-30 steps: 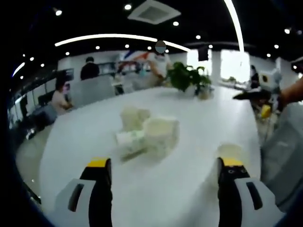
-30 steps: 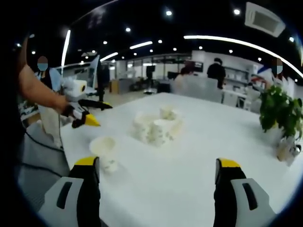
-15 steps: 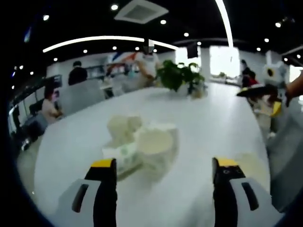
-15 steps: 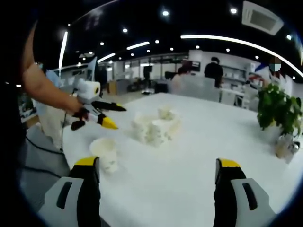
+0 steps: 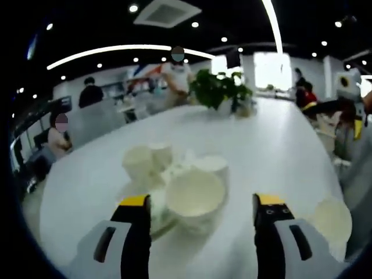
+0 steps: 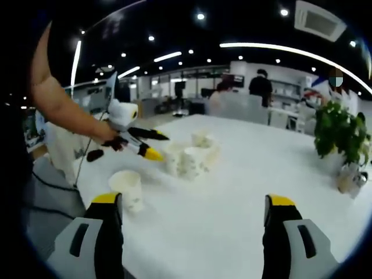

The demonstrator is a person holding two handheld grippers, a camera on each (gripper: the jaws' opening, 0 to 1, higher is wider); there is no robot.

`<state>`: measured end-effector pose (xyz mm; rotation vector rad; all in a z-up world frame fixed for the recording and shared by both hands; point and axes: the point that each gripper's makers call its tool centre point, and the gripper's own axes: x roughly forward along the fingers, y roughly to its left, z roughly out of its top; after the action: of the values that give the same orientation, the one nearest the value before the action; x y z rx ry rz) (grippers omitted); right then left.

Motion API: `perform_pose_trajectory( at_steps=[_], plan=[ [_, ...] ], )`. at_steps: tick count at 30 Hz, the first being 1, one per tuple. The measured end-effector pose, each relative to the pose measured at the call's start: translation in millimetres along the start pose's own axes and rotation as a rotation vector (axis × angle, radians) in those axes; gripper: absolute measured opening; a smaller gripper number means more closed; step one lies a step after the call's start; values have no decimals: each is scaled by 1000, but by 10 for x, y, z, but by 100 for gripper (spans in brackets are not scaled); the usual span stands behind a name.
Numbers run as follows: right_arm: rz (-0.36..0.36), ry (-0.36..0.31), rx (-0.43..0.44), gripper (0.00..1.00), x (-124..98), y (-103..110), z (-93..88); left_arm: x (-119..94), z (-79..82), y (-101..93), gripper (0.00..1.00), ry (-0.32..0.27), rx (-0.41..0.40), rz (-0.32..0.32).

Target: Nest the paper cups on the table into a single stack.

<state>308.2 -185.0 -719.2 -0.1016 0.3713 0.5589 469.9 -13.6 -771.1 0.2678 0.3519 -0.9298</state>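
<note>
White paper cups [image 5: 195, 195] bunched on the round white tabletop [image 5: 279, 145], one more white paper cup [image 6: 128, 187] apart near the edge. Left tongs [image 5: 203, 212] wide apart, right by the bunch. Right tongs [image 6: 195, 212] wide apart too, holding nothing.

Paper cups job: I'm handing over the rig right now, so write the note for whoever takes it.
Left claw: open, reaching into the cluster of paper cups, nearest cup lying open-mouthed between its jaws, not gripped.
Right claw: open, holding nothing, back from the cups.
One lone cup stands upright near the table edge, apart from the cluster.
Done: nothing visibly nested.
Left: grip a cup, then nest them all into one stack.
</note>
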Motion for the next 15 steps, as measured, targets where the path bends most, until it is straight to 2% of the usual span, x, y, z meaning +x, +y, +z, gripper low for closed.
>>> perform_pose_trajectory(
  at_steps=[13,15],
  plan=[
    [-16,8,28,100,-36,-51,-104,209,-44,61,55,23,-26,5],
    [-17,10,31,100,-33,-50,-108,227,-62,78,49,29,-30,14]
  ],
)
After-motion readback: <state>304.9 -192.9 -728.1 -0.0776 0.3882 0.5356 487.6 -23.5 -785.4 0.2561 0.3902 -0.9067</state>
